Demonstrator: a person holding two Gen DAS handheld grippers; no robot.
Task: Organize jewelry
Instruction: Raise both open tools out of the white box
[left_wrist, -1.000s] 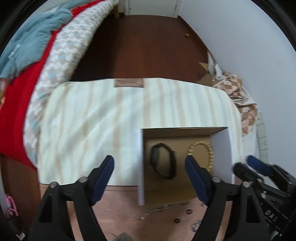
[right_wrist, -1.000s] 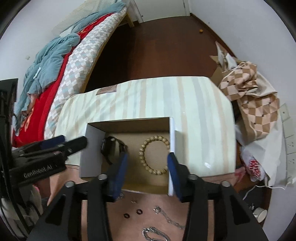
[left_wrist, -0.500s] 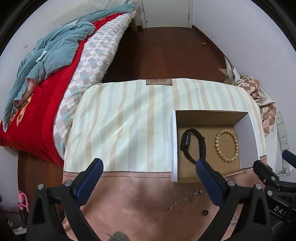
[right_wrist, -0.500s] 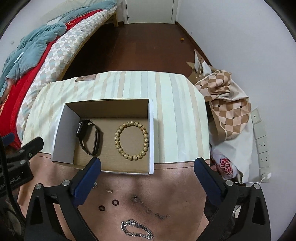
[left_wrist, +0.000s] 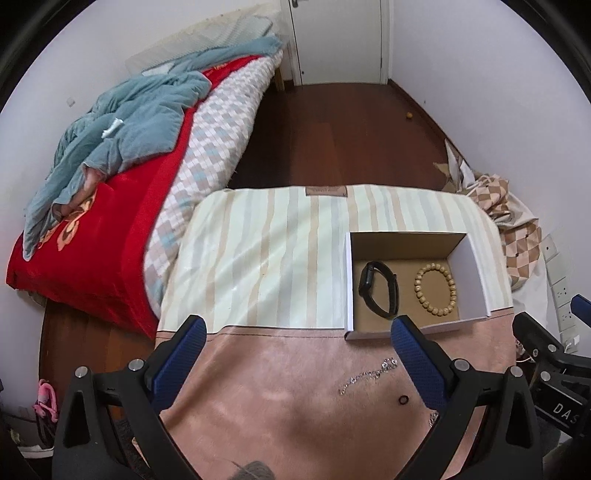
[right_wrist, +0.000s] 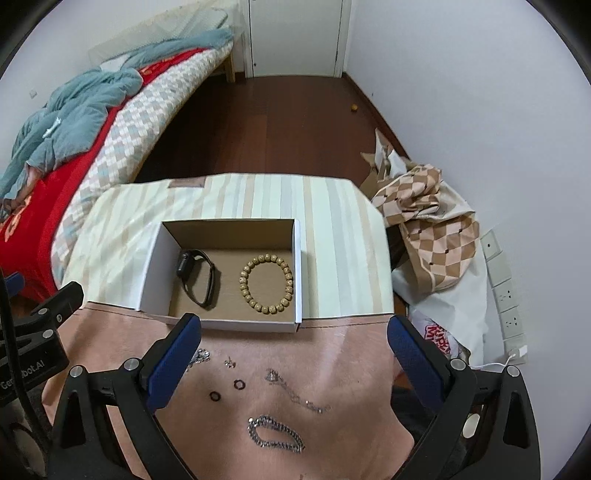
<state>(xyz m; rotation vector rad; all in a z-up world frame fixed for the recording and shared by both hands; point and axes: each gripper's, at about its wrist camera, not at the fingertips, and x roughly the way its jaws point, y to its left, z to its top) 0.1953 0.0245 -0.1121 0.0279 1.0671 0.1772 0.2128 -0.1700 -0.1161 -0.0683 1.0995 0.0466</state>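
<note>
An open cardboard box (right_wrist: 297, 258) (left_wrist: 348, 280) sits on the striped cloth and holds a black wristband (right_wrist: 197, 275) (left_wrist: 376, 290) and a wooden bead bracelet (right_wrist: 266, 283) (left_wrist: 436, 288). On the pink cloth in front lie a silver chain bracelet (right_wrist: 275, 434), a thin chain (right_wrist: 295, 395) (left_wrist: 367, 374), two dark rings (right_wrist: 239, 384) (left_wrist: 403, 400) and small earrings (right_wrist: 229, 363). My right gripper (right_wrist: 295, 343) hangs open above the loose pieces, holding nothing. My left gripper (left_wrist: 297, 345) is open and empty over the pink cloth, left of the box.
The table (left_wrist: 258, 251) has a striped far half and a pink near half. A bed with red and teal blankets (left_wrist: 110, 192) stands at the left. Checked fabric and bags (right_wrist: 432, 229) are piled at the right by the wall. Dark wood floor (right_wrist: 280, 125) lies beyond.
Both grippers opened wide and drew back and up from the box. The wristband and the bead bracelet stay in the box; more of the pink cloth and loose jewelry shows.
</note>
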